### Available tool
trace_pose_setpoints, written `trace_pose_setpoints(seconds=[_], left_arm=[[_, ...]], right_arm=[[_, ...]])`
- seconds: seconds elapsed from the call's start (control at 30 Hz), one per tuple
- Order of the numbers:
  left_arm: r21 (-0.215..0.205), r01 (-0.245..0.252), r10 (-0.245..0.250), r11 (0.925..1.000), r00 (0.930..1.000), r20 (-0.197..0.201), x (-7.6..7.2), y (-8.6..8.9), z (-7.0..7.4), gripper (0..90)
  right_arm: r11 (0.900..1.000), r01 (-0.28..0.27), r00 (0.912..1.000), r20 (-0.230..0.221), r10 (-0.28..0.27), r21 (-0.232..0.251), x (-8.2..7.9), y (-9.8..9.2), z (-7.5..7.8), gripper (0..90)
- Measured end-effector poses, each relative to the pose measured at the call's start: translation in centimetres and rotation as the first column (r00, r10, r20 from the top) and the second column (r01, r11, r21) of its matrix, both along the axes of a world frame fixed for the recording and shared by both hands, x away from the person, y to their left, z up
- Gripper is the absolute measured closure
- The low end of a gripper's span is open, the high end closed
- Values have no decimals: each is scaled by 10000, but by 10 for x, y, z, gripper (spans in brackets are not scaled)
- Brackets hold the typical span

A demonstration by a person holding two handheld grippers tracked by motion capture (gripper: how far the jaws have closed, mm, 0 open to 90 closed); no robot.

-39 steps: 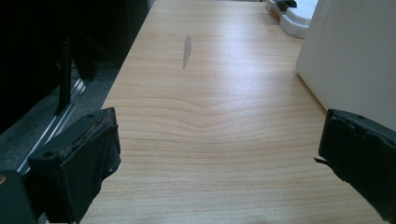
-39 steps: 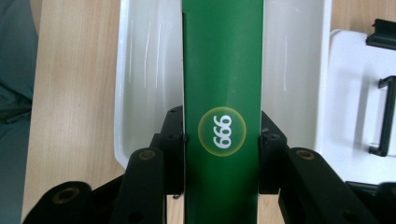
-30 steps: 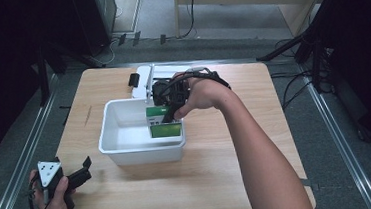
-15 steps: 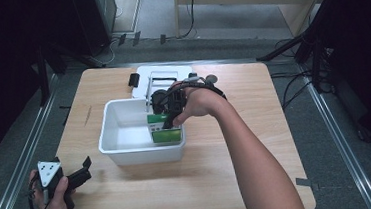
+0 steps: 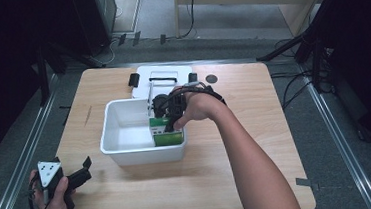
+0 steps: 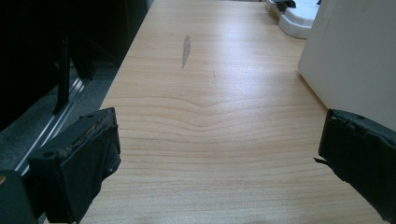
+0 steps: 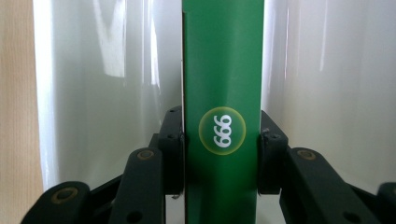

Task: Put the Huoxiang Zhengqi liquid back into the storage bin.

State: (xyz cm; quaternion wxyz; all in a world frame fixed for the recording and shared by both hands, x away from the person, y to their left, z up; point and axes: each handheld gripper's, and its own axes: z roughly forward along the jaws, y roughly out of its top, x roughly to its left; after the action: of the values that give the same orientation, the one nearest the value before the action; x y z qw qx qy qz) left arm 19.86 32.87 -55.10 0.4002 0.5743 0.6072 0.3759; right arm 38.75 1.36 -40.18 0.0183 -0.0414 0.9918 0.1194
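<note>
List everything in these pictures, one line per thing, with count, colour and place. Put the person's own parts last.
table: 1, light wood, centre of the high view.
bin: 1, white, on the table's middle.
box: 1, green with a round "999" mark, inside the bin at its right end.
lid: 1, white with black latches, flat on the table behind the bin.
disc: 1, dark, small, on the table right of the lid.
left gripper: 1, black, jaws apart, over the table's near left corner, in the left hand.
right gripper: 1, black, jaws clamped on the box's sides, in the bin.
</note>
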Motion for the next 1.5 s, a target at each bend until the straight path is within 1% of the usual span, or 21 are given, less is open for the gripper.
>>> trace_pose_setpoints(seconds=[0.17,0.27,0.37,0.4,0.43,0.53,0.63,0.67,0.73,0.83,0.97,1.03,1.07,1.17,1.2,1.23,1.27,1.3,1.33,1.47,1.5], left_arm=[[16,-11,11,10000,10000,-6,0,0,0,0],[26,-4,4,10000,10000,-20,0,0,0,0],[47,-12,13,10000,10000,-14,0,0,0,0],[49,-12,12,10000,10000,-13,0,0,0,0],[50,-15,15,10000,10000,-14,0,0,0,0],[45,-21,21,10000,10000,-18,0,0,0,0],[54,-16,17,10000,10000,-32,0,0,0,0],[66,-8,8,10000,10000,-32,0,0,0,0],[62,-11,11,10000,10000,-32,0,0,0,0],[53,-25,25,10000,10000,-24,0,0,0,0],[63,-19,19,10000,10000,-28,0,0,0,0],[58,-26,26,10000,10000,-28,0,-1,0,0],[59,-26,26,10000,10000,-25,0,-1,0,0],[46,-29,29,10000,10000,-23,0,0,0,0],[29,-30,30,10000,10000,-25,0,0,0,0],[27,-29,29,10000,10000,-26,0,0,0,0],[22,-31,32,10000,10000,-24,0,0,0,0],[25,-34,34,10000,10000,-30,0,0,0,0],[31,-31,31,10000,10000,-30,0,0,0,0],[55,-22,22,10000,10000,-35,0,0,0,0],[58,-21,21,10000,10000,-40,0,0,0,0]], right_arm=[[9998,201,9998,-60,-201,-79,-2,-1,1,619],[9997,209,9997,-124,-208,82,-1,-1,4,585],[9982,557,9984,-135,-554,214,-1,-3,9,524],[9981,530,9985,-160,-526,302,0,-4,10,505],[9965,802,9966,-182,-798,225,-1,-6,12,486],[9951,931,9955,-222,-924,323,-2,-9,16,408],[9914,1278,9916,-207,-1273,272,-5,-13,23,371],[9870,1584,9873,-175,-1579,271,-7,-14,26,362],[9834,1759,9844,-74,-1757,441,-7,-16,31,347],[9714,2261,9741,-129,-2258,726,-9,-20,41,302],[9487,2954,9549,-41,-2968,1128,-10,-28,53,200],[9323,3413,9390,6,-3439,1198,-10,-33,58,135],[9245,3596,9321,-40,-3621,1262,-10,-35,60,128],[9168,3676,9275,102,-3736,1562,-13,-43,63,13],[9110,3791,9228,74,-3853,1622,-13,-46,65,0],[9002,3969,9147,39,-4040,1791,-13,-50,66,0],[8950,4023,9112,99,-4118,1926,-13,-52,67,0],[8859,4157,9036,174,-4280,2058,-13,-56,68,0],[8700,4379,8906,232,-4543,2268,-13,-60,69,0],[8222,4894,8568,153,-5154,2909,-13,-77,71,0],[8060,5057,8459,66,-5333,3075,-13,-82,70,0]])
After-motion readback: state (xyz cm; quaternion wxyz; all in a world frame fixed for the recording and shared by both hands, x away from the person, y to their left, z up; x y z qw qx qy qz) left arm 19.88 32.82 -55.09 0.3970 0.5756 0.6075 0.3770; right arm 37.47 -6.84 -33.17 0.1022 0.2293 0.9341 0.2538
